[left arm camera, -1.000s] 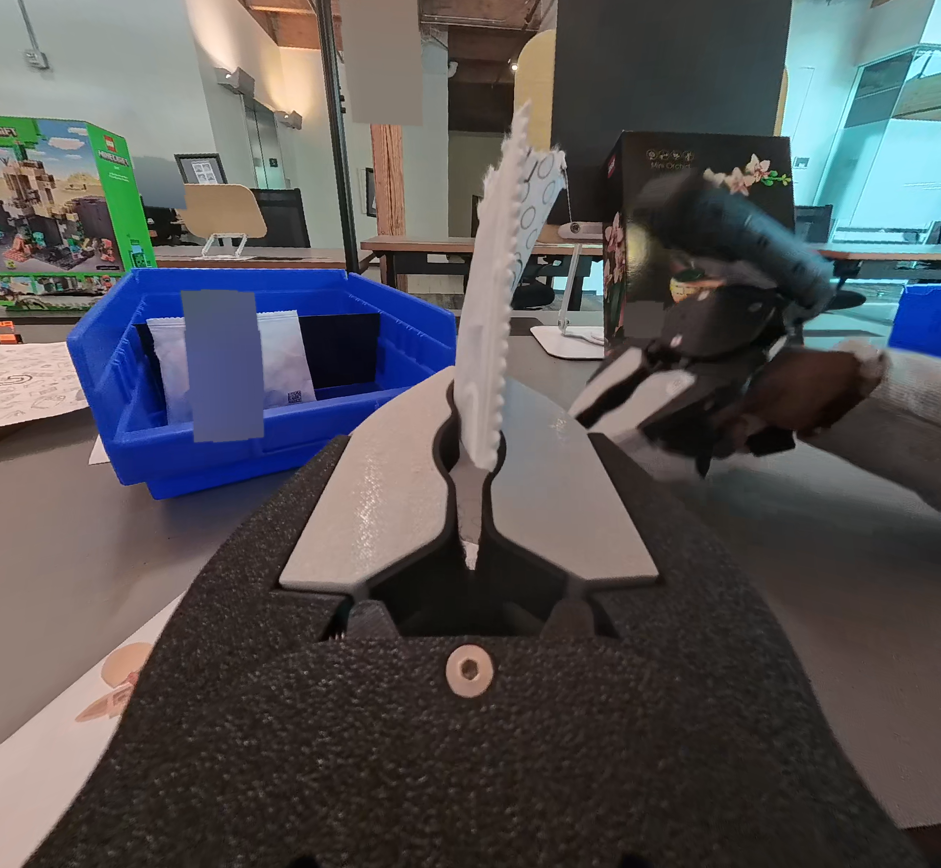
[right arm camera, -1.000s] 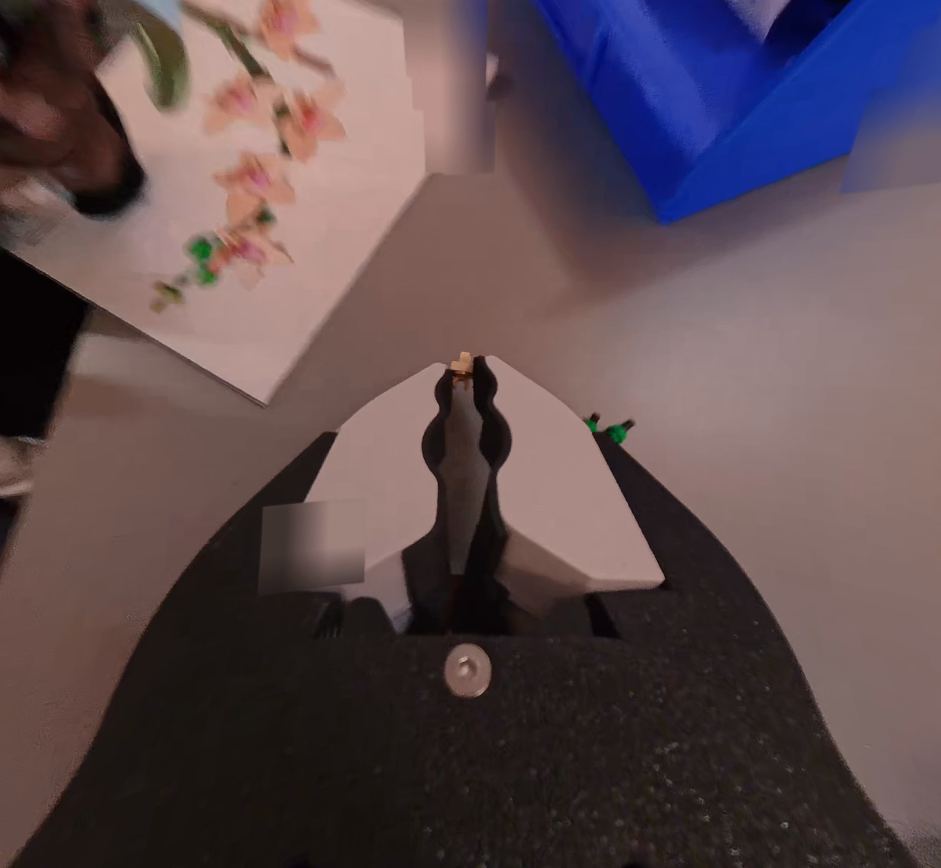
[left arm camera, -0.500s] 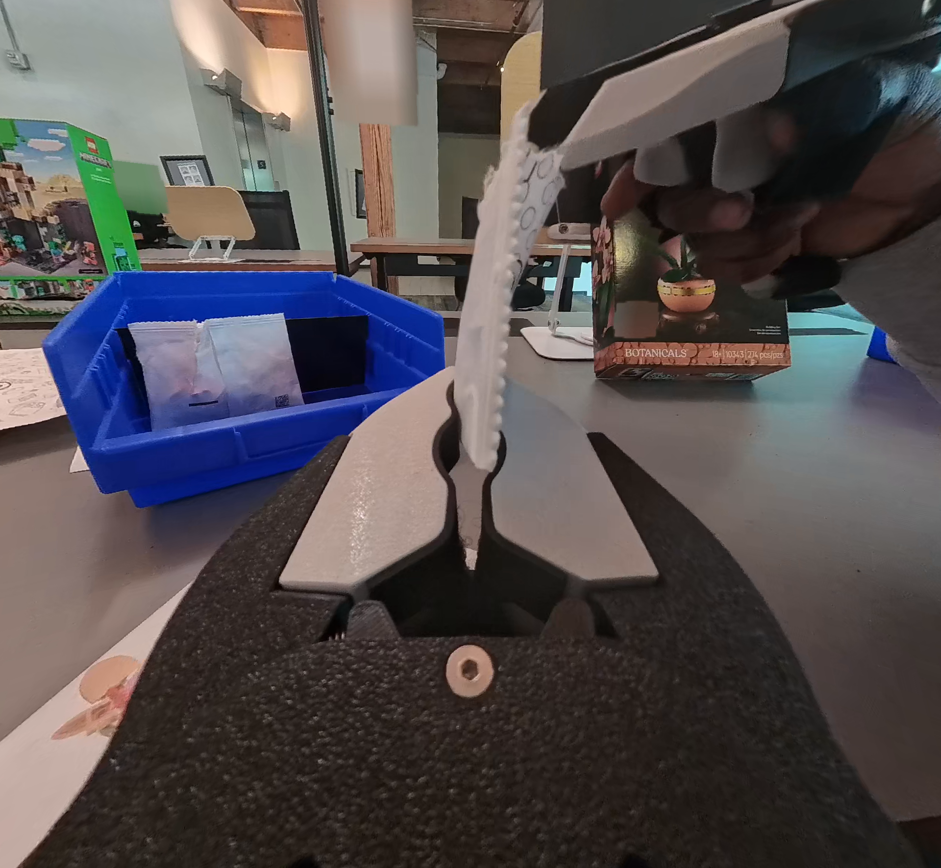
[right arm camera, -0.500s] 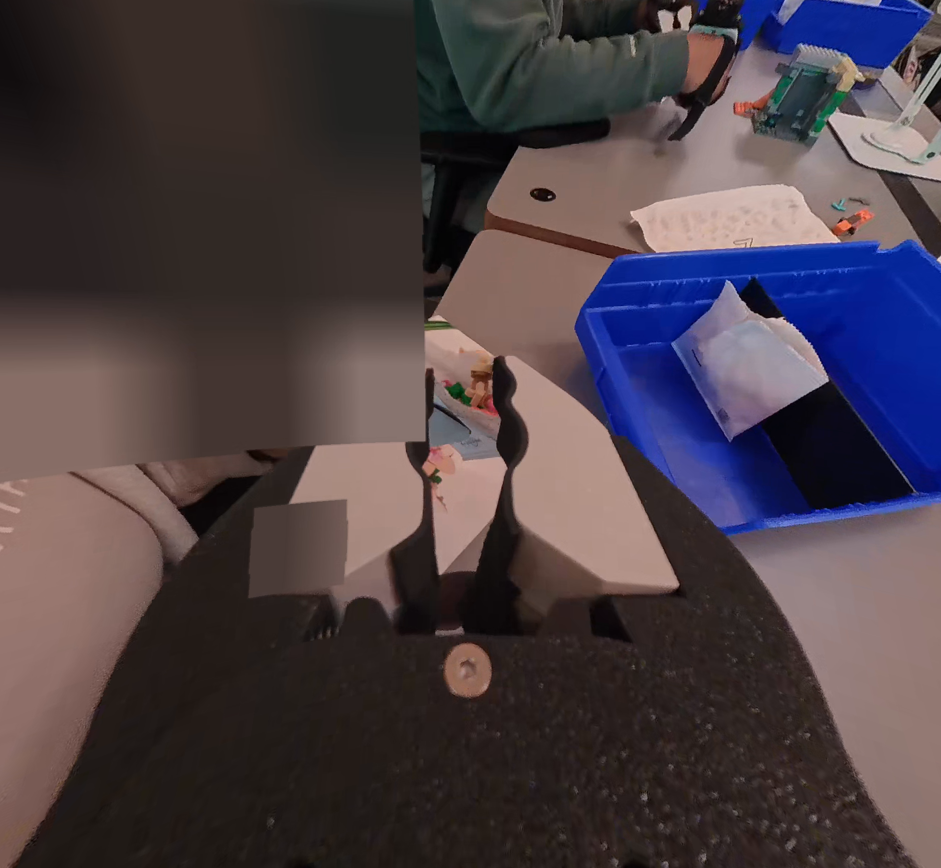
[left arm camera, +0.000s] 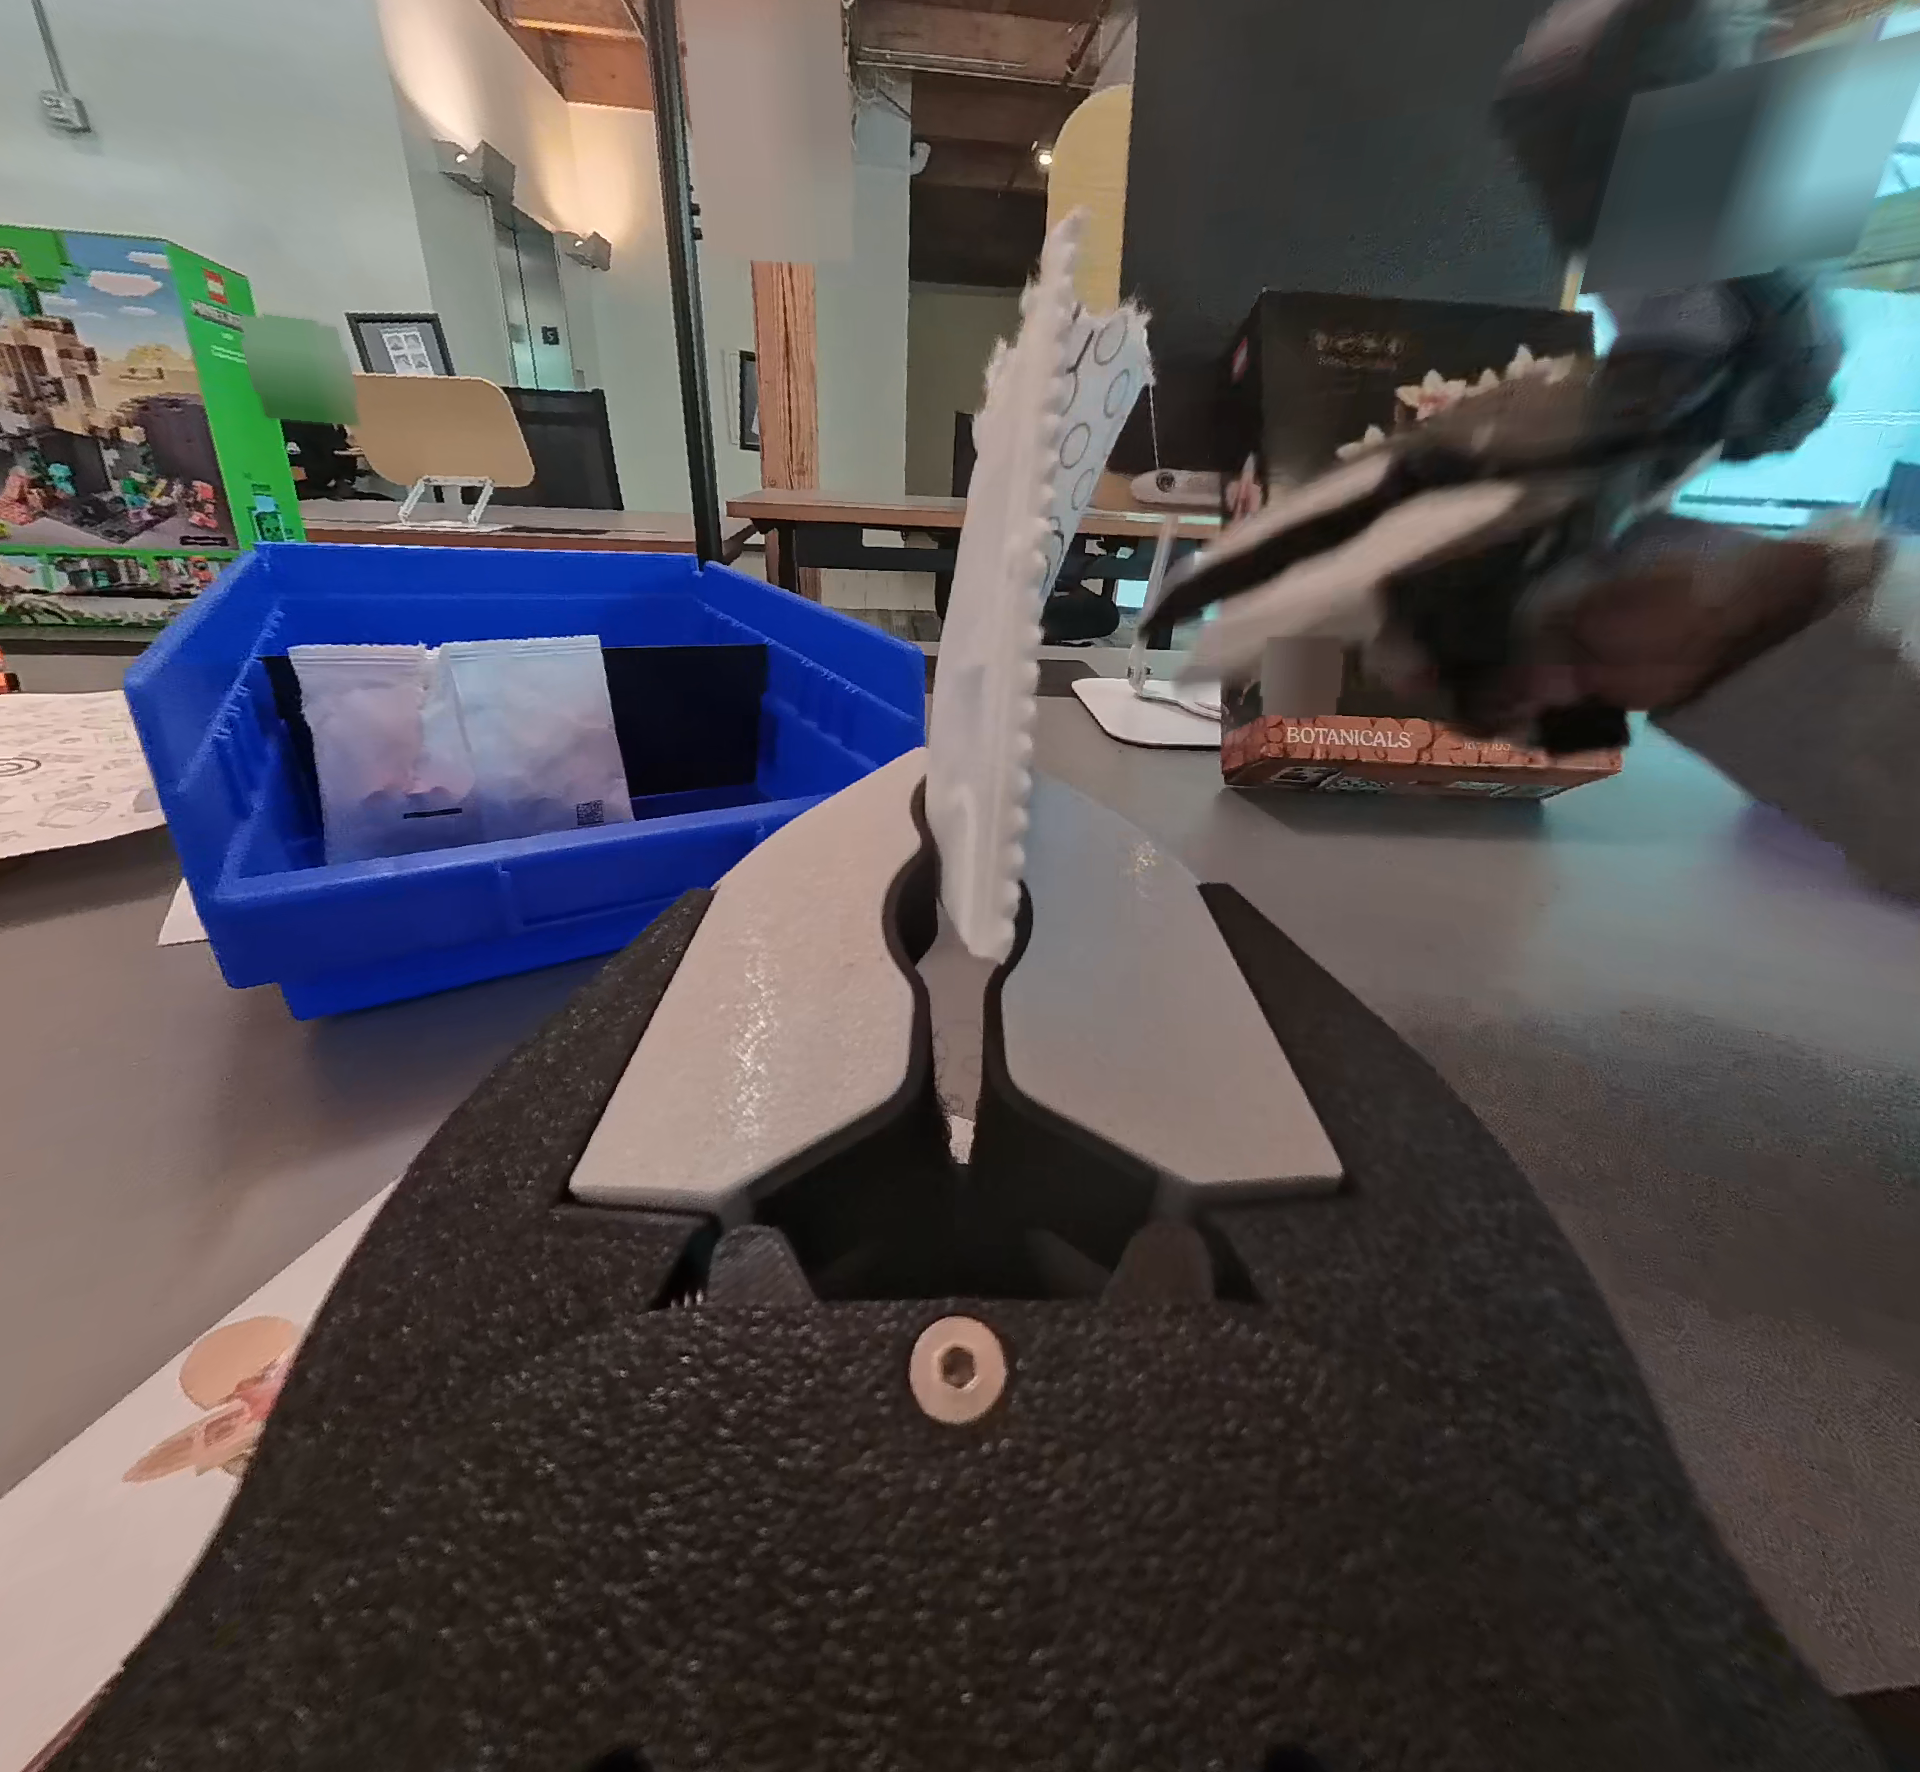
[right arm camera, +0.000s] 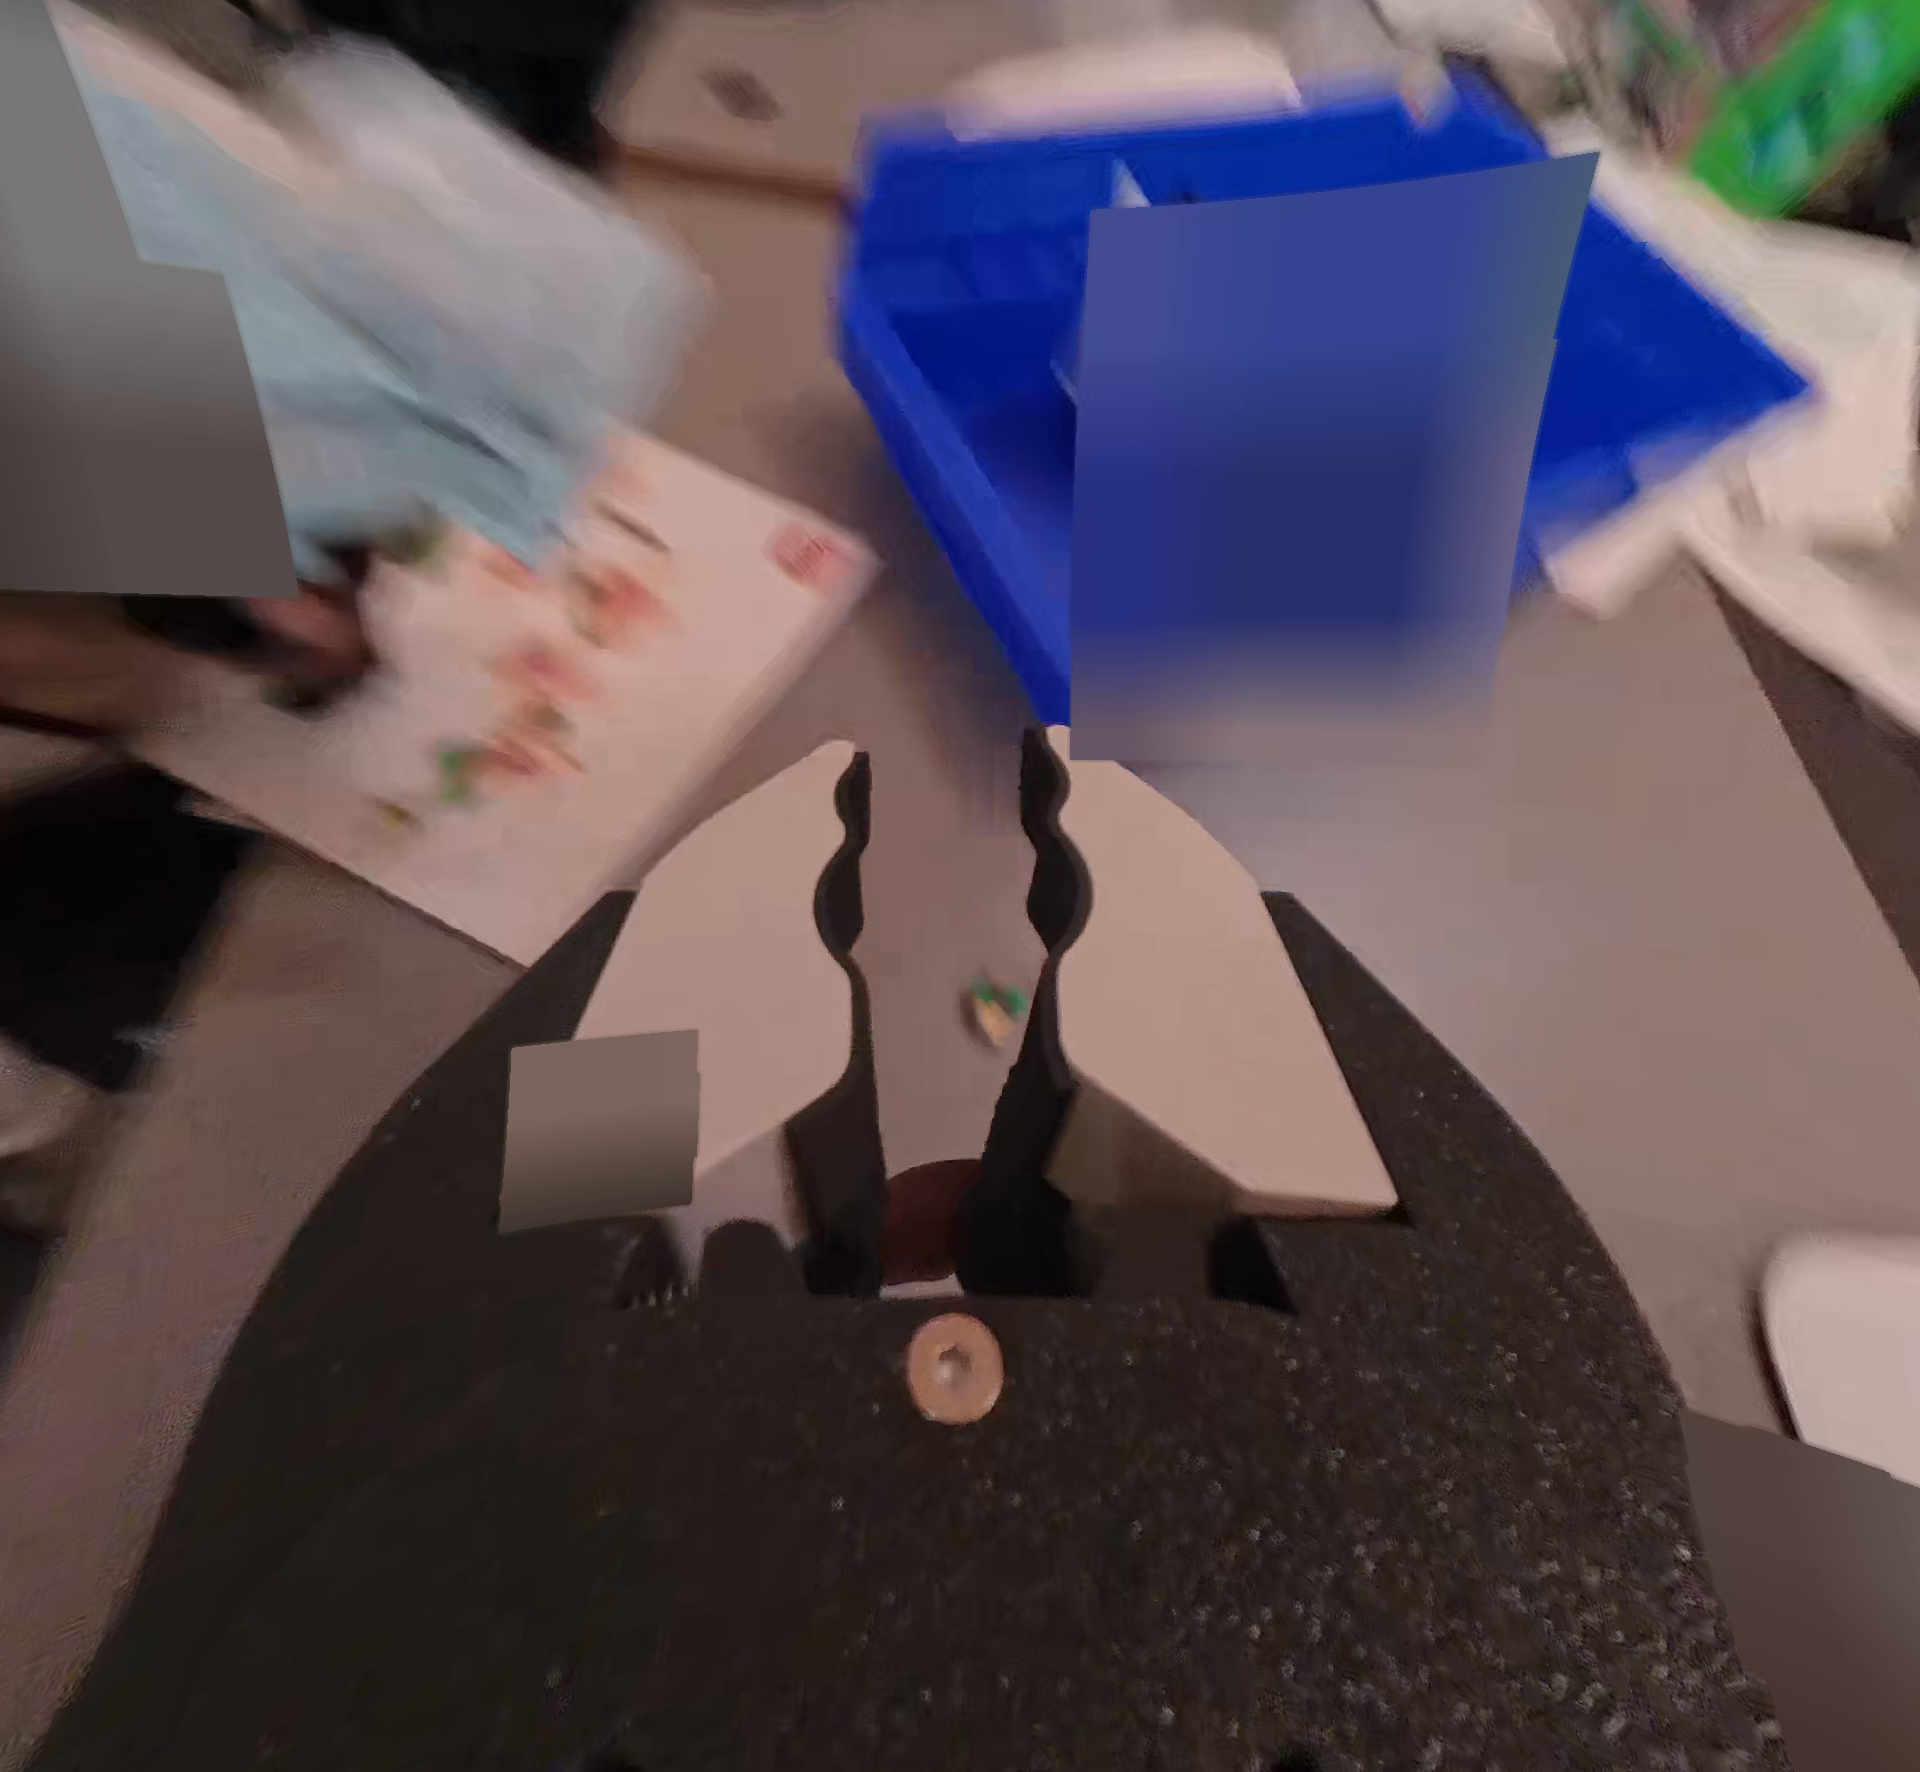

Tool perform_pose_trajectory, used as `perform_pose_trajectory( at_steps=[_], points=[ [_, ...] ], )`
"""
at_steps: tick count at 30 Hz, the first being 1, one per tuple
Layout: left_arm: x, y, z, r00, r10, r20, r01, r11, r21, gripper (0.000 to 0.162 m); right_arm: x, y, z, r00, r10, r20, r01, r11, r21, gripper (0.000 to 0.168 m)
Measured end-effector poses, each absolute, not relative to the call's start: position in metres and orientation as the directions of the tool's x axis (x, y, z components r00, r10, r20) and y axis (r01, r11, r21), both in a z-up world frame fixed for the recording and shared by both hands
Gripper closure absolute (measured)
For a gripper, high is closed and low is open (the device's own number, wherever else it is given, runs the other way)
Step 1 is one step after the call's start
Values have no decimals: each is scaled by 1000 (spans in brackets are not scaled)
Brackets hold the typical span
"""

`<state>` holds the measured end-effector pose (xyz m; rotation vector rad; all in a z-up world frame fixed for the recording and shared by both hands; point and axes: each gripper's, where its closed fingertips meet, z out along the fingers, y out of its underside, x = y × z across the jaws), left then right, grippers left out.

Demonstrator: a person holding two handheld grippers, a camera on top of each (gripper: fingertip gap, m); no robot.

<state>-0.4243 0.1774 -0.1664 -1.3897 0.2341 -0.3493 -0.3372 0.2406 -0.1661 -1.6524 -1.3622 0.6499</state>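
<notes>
- Grey surface (left arm camera: pixel 1558 1047), open office behind.
- My left gripper (left arm camera: pixel 971 849): jaws clamped on one white packet (left arm camera: pixel 997 642), edge-on, long axis upright, torn top at 12 o'clock.
- My right gripper (left arm camera: pixel 1195 626): blurred at 2 o'clock, jaws parted, empty, just beside the packet.
- One blue bin (left arm camera: pixel 312 943) at 10 o'clock, two white sachets (left arm camera: pixel 457 746) inside.
- One dark flower box (left arm camera: pixel 1403 756) at 1 o'clock.
</notes>
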Motion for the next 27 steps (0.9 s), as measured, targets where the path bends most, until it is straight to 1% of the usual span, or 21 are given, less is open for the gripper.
perform_pose_trajectory(
  at_steps=[2,3,5,7,11,14,16,26,27],
  points=[
    [-425,177,-167,925,-377,46,106,141,-984,160,-311,264,-219,332,937,105,597,-123,-793,139],
    [-425,177,-167,925,-378,44,104,141,-985,160,-304,268,-238,348,934,76,615,-166,-771,137],
    [-424,176,-167,925,-377,41,101,141,-985,160,-303,268,-253,358,934,15,596,-216,-774,133],
    [-424,177,-167,926,-375,39,98,140,-985,160,-310,263,-260,355,934,-38,578,-251,-776,133],
    [-423,177,-167,927,-374,36,94,139,-986,159,-313,264,-277,370,929,-19,622,-263,-737,134],
    [-423,177,-167,927,-375,36,95,140,-986,160,-316,265,-282,383,921,-69,593,-303,-746,148],
    [-423,177,-167,926,-375,37,96,140,-986,160,-317,265,-282,382,921,-80,587,-309,-749,154],
    [-423,177,-167,926,-376,37,96,140,-985,160,-318,263,-281,382,919,-101,579,-323,-748,156],
    [-423,177,-167,926,-376,36,95,140,-986,160,-319,262,-277,375,920,-113,563,-323,-761,164]
  ],
)
